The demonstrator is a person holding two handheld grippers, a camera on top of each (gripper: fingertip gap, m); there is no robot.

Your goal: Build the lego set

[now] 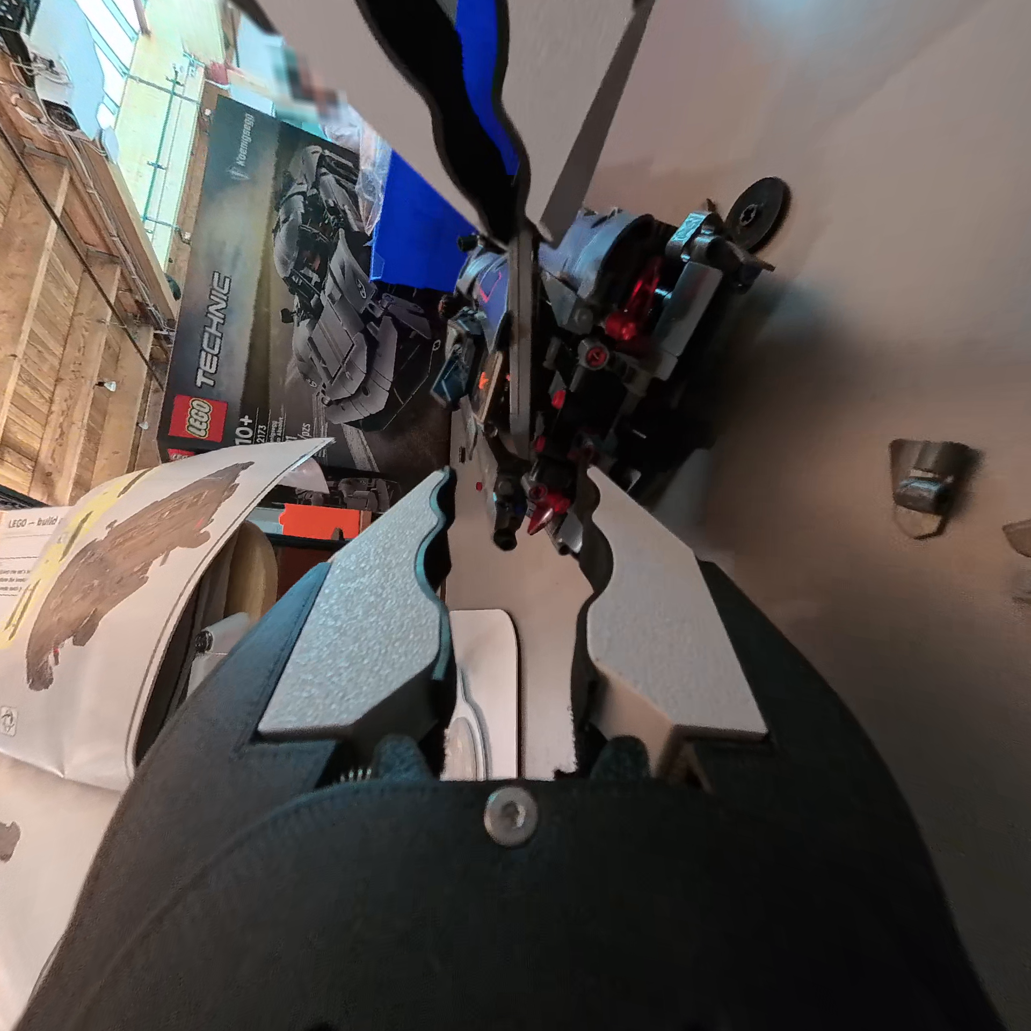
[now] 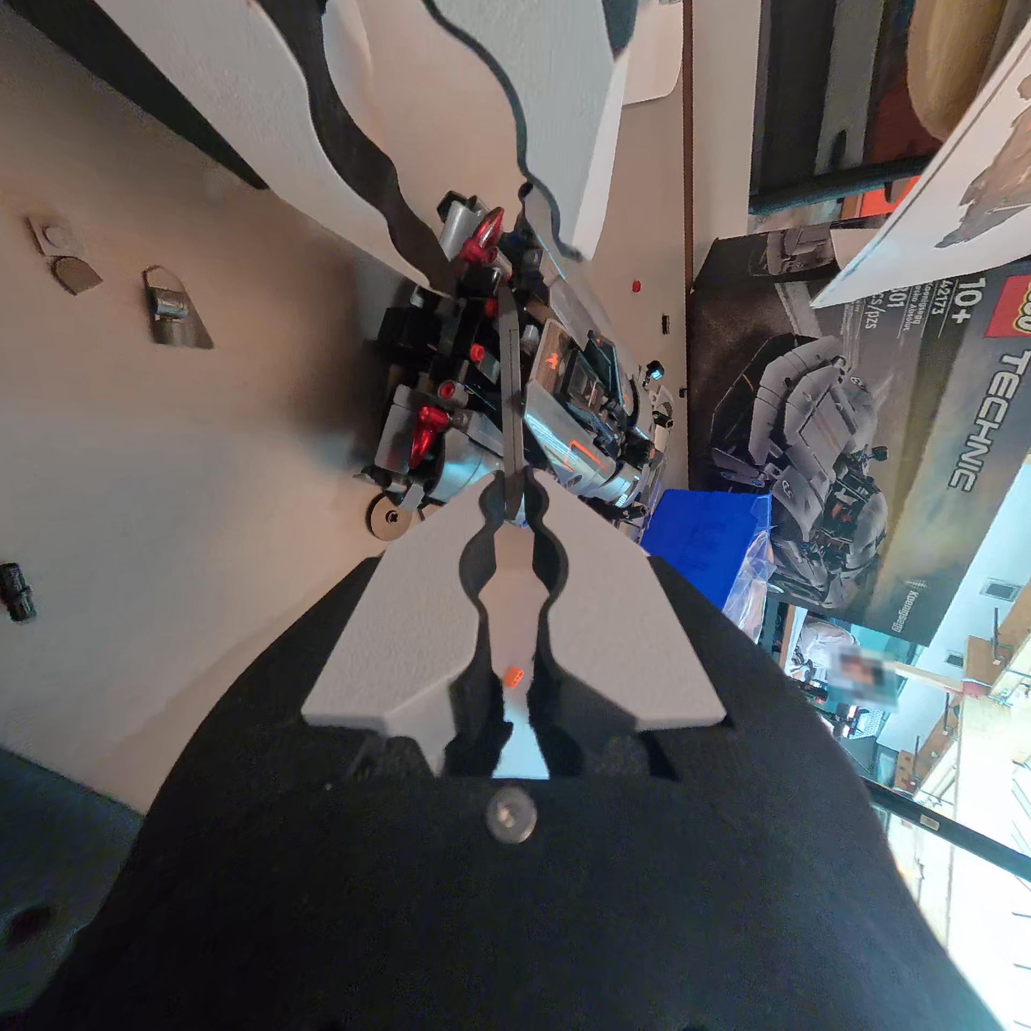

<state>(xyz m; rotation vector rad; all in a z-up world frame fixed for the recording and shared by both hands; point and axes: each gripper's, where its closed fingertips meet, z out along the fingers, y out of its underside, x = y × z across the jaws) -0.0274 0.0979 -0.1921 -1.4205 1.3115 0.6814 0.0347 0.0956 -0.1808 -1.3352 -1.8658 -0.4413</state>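
A partly built grey and black car model [image 2: 502, 379] with red pins is seen lying on the pale tabletop [image 2: 195, 502], roughly between the two grippers, which face each other across it. The right gripper [image 2: 514, 491] is pressed together on the near end of a long, thin dark grey strip [image 2: 510, 390] — the strip runs along the top of the model toward its far end, and its tip is pinched between the fingertips. The left gripper [image 1: 519, 491] is spread apart, its grey fingers [image 1: 390, 586] standing on either side of the model's pointed red end without visibly clamping it; whether either finger touches the model cannot be told. In the left wrist view the right gripper [image 1: 516, 231] is seen farther off at the opposite end of the strip [image 1: 521, 335]. A loose dark round disc [image 2: 389, 518] lies just beside the model, and a few small grey pieces [image 2: 173, 312] are scattered well apart from it on the table. A small orange piece [image 2: 513, 675] is visible on the table between the right gripper's fingers, nearer the camera. Beyond the model a blue box [image 2: 703, 535] and the set's large printed carton [image 2: 870, 446] are stood, and an open instruction booklet [image 1: 111, 586] is curled up near the left gripper.
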